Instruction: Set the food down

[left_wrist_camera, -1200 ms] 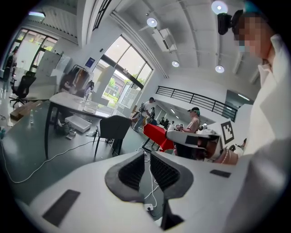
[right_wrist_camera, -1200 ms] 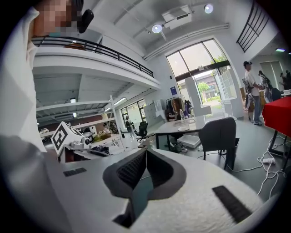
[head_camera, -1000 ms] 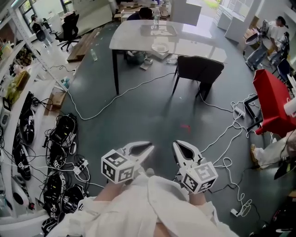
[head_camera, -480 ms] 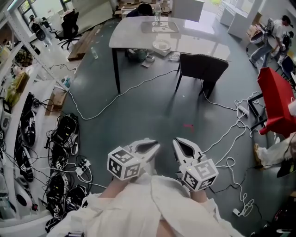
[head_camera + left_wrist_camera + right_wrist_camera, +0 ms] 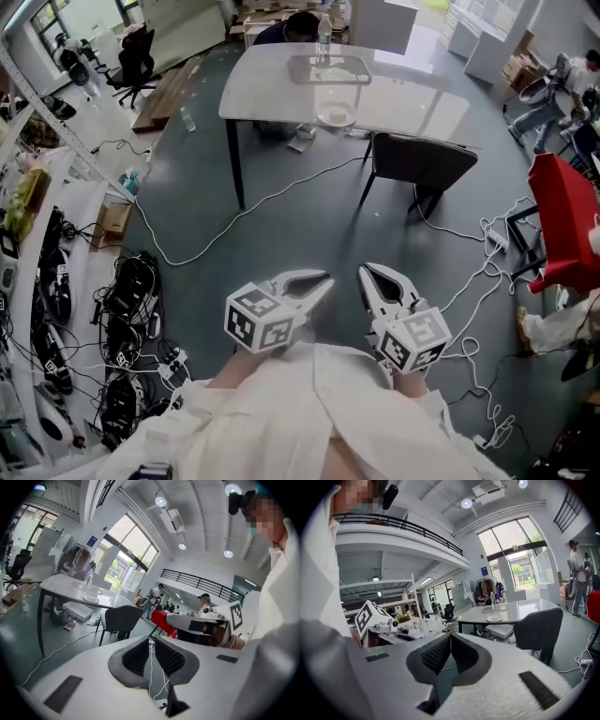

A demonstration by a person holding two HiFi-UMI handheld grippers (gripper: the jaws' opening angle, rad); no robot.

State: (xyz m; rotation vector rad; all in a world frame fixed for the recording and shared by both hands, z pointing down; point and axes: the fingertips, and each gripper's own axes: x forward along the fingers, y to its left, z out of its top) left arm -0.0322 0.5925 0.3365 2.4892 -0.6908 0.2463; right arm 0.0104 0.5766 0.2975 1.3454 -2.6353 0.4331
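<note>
The pale grey rounded table (image 5: 272, 84) at upper centre sits lower and nearer in the head view than a second ago, so the person seems to be walking towards it. The left gripper (image 5: 323, 279) and right gripper (image 5: 367, 270) stay at lower centre, both with jaws closed narrow on nothing. No food is being carried. A white round dish (image 5: 336, 114) lies on the table, its contents too small to tell.

The head camera is looking steeply down at the floor (image 5: 300, 220), the left tool (image 5: 322, 281) and right tool (image 5: 368, 272) close beneath. Each tool's camera is peering low along its jaws; all three are sharing the table (image 5: 281, 89) and chair (image 5: 427, 161).
</note>
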